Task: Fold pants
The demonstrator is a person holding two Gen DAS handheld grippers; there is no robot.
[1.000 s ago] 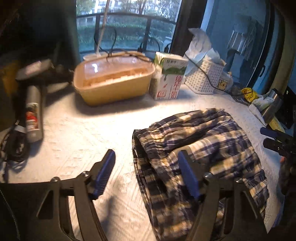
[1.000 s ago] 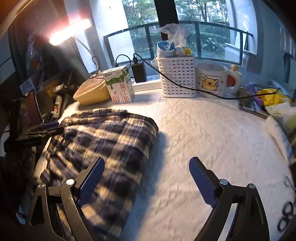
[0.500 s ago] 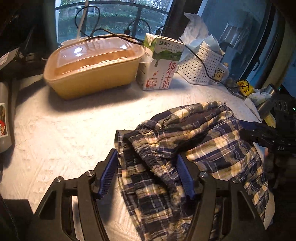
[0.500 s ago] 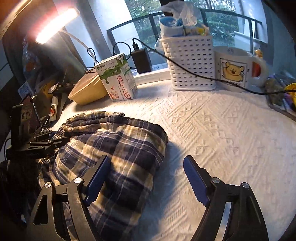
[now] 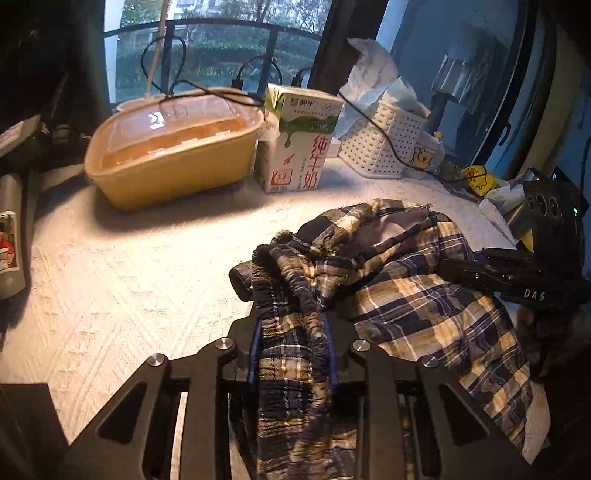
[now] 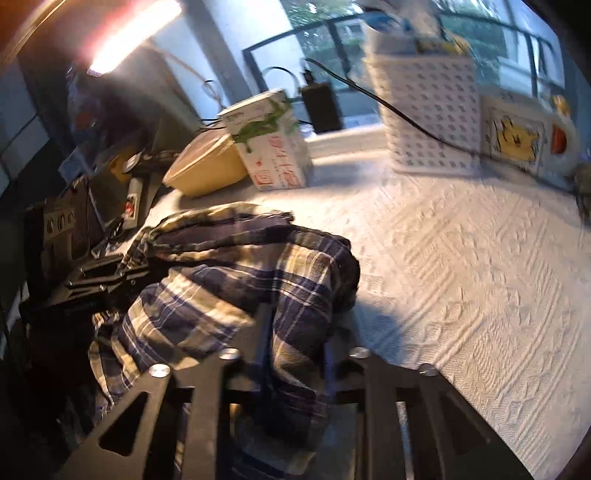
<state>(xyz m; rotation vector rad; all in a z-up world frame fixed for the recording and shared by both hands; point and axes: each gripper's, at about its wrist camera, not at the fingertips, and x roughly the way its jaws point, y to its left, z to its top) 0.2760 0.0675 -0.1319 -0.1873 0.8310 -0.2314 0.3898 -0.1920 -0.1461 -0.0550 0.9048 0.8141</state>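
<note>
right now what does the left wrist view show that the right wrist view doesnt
Only the left wrist view: the pants' gathered waistband bunched between the left tongs, a grey bottle at the table's left edge, and a yellow packet.

Only the right wrist view: the lit lamp and a black charger.

Both: the plaid pants, each tongs closed on them, the milk carton, tan container, white basket and bear mug.

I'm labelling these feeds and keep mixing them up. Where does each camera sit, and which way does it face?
Left wrist: on the left claw, looking down its fingers at the plaid pants it grips; the right claw shows alongside.
Right wrist: on the right claw, gripping the pants' other edge; the left claw shows.
Shared: pants, milk carton, white basket.
</note>
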